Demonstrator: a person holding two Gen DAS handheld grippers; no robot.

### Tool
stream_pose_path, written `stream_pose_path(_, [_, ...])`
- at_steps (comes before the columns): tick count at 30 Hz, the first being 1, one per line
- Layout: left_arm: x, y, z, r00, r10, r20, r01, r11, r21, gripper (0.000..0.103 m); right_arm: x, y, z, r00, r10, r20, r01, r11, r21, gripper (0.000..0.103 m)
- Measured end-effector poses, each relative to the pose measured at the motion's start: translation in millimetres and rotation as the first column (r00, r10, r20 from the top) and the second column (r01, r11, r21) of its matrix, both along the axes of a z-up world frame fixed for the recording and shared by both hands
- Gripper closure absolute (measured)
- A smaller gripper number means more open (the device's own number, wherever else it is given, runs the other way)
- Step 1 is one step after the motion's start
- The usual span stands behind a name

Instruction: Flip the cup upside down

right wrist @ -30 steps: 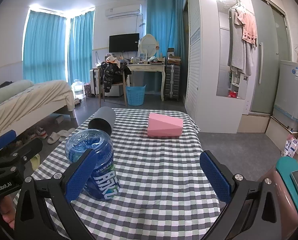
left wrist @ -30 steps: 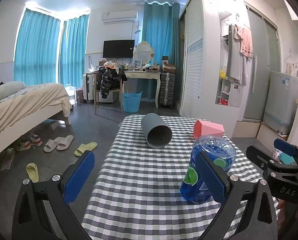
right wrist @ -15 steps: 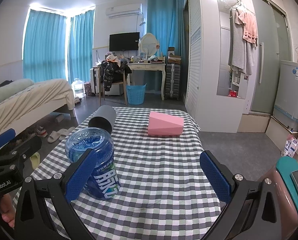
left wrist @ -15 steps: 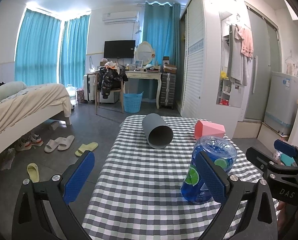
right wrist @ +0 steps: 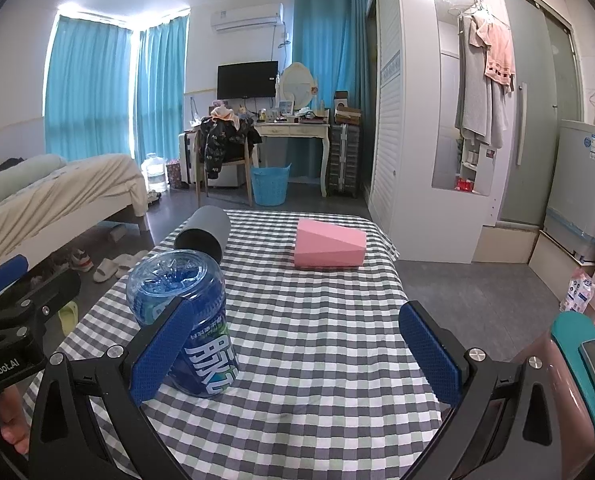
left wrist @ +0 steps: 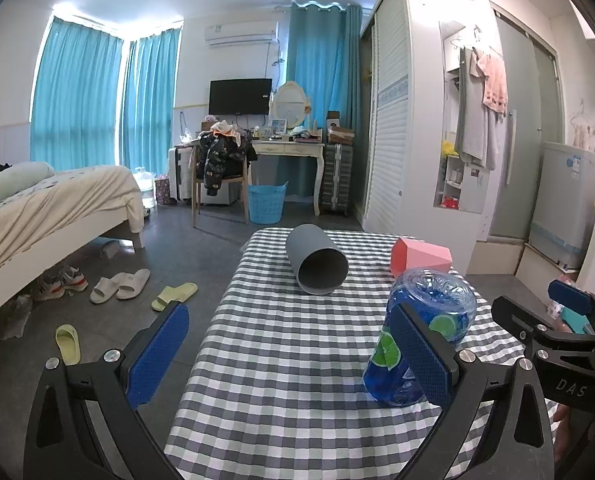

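Observation:
A grey cup (left wrist: 315, 259) lies on its side on the checked table (left wrist: 281, 360), its open mouth facing me; it also shows in the right wrist view (right wrist: 204, 233) at the table's far left. My left gripper (left wrist: 289, 354) is open and empty, well short of the cup. My right gripper (right wrist: 293, 350) is open and empty near the table's front edge; it also appears at the right of the left wrist view (left wrist: 553, 320).
A blue plastic bottle (right wrist: 185, 320) stands upside down at the near left, also visible in the left wrist view (left wrist: 421, 332). A pink box (right wrist: 329, 244) lies at the far right. The floor beyond holds slippers (left wrist: 119, 286) and a blue basket (left wrist: 266, 203).
The left gripper has drifted slightly; the cup and bottle sit a touch further right in its view. The right gripper has barely moved.

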State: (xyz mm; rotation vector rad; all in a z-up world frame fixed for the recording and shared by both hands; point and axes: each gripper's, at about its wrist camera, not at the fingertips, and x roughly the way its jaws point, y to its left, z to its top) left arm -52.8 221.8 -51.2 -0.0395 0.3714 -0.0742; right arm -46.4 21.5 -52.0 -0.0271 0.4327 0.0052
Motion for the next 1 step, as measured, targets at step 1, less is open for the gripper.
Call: stream_pose_path(1, [0.1,0.5,0.3,1.0,0.0,0.0,0.0,1.0,-0.001,0.0,0.1,1.0,0.5,1.0,0.0,0.0,0.0,1.0,0.0,0.0])
